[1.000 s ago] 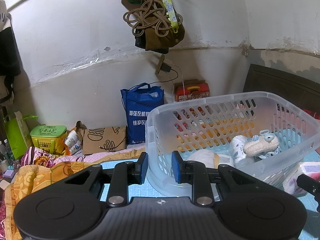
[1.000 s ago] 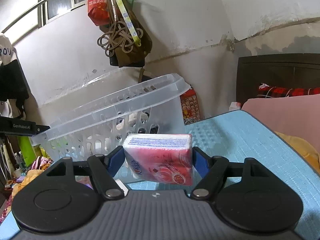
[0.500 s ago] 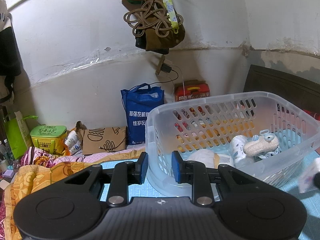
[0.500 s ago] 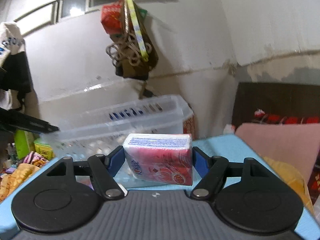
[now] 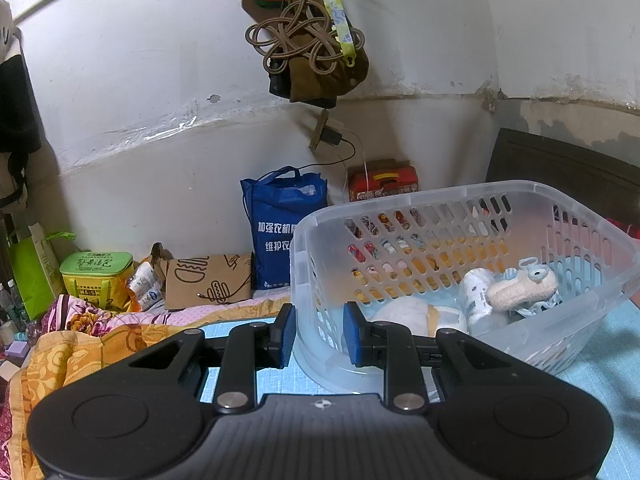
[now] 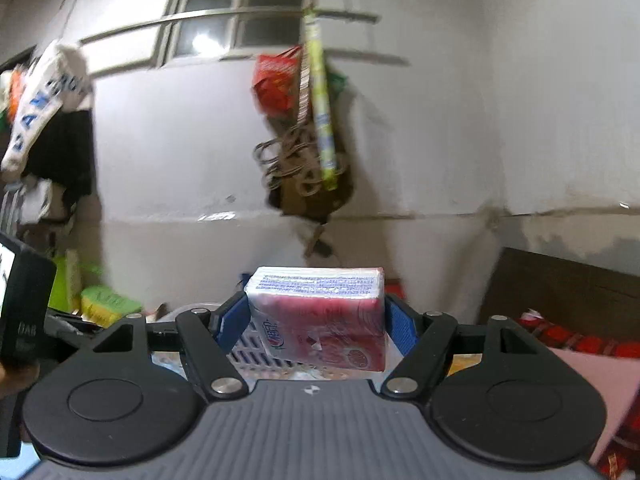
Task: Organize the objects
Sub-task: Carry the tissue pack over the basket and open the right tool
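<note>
Tissue pack (image 6: pixel 320 316), pink and wrapped in film, sits between the blue pads of my right gripper (image 6: pixel 316 320). Both pads press on its short sides, so the jaws stand about half open and clamp it firmly. I hold it level and high, with the printed top edge facing the wall, and I judge this is for carrying it over the rim of the basket (image 5: pixel 460 192) and dropping it inside. In the right view only a small part of the basket's lattice shows under the pack.

My left gripper (image 5: pixel 318 334) is nearly closed around the near left wall of the basket. The wall passes between its two pads, and they seem to pinch it; I think this keeps the light basket from sliding when something lands in it. The basket looks tilted, its right side higher.

Inside it lie a knitted toy (image 5: pixel 520 290), a small white bottle (image 5: pixel 474 292) just beside it, and a white bundle (image 5: pixel 404 314) nearer to me.

The basket rests on a light blue mat (image 5: pixel 600 368). To the left is a crumpled orange blanket (image 5: pixel 80 352). Farther, along the white wall, stand a green tin (image 5: pixel 96 270), a brown paper bag (image 5: pixel 208 282), a blue bag (image 5: pixel 280 228) and a red box (image 5: pixel 382 180). Cords and bags (image 5: pixel 308 40) hang on the wall above, under a window (image 6: pixel 236 16).
</note>
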`<action>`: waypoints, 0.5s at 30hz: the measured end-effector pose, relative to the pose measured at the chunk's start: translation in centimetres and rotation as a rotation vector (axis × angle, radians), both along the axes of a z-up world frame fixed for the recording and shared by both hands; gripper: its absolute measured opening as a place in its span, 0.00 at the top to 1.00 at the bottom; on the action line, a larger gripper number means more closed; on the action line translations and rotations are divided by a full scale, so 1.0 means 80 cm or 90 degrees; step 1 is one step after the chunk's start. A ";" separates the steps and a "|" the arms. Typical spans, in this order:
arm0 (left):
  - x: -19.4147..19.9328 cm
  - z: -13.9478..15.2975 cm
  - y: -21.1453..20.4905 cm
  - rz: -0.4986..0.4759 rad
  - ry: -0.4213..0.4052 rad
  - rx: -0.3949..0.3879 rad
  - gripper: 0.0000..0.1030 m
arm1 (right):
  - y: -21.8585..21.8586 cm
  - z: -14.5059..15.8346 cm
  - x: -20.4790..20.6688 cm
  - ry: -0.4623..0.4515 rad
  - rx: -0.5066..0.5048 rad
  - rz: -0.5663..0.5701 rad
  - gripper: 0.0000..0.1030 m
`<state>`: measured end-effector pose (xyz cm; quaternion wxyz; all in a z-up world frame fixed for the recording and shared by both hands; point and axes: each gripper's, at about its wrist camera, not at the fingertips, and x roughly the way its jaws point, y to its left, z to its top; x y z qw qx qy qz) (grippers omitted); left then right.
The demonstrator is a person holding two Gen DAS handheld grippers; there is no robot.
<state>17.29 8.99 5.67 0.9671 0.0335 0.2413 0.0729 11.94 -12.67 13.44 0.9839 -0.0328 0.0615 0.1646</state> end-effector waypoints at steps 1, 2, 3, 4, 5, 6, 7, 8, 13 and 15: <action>0.000 0.000 0.000 0.000 0.000 0.000 0.72 | 0.011 0.003 0.012 0.025 -0.009 0.013 0.28; -0.001 0.000 -0.001 0.000 0.000 0.000 0.72 | 0.019 0.005 0.032 0.056 -0.016 0.029 0.28; 0.000 0.000 0.000 0.000 0.000 0.000 0.72 | 0.026 0.005 0.051 0.076 -0.027 0.036 0.28; 0.000 0.000 0.000 0.000 0.000 0.001 0.72 | 0.035 0.004 0.069 0.096 -0.043 0.033 0.28; 0.000 0.000 0.000 0.000 0.000 0.000 0.72 | 0.043 0.002 0.085 0.115 -0.057 0.029 0.28; 0.000 0.000 0.000 0.000 0.000 0.000 0.72 | 0.049 -0.001 0.099 0.130 -0.062 0.034 0.28; 0.000 0.000 0.000 0.000 0.000 -0.001 0.72 | 0.053 -0.002 0.109 0.144 -0.058 0.041 0.28; 0.000 0.000 0.000 -0.001 0.000 0.000 0.71 | 0.056 -0.004 0.117 0.154 -0.050 0.048 0.28; -0.001 -0.002 -0.001 -0.005 -0.001 0.001 0.71 | 0.059 -0.013 0.129 0.173 -0.002 0.096 0.08; -0.002 -0.002 -0.001 -0.005 -0.001 0.001 0.71 | 0.062 -0.015 0.127 0.156 -0.015 0.051 0.00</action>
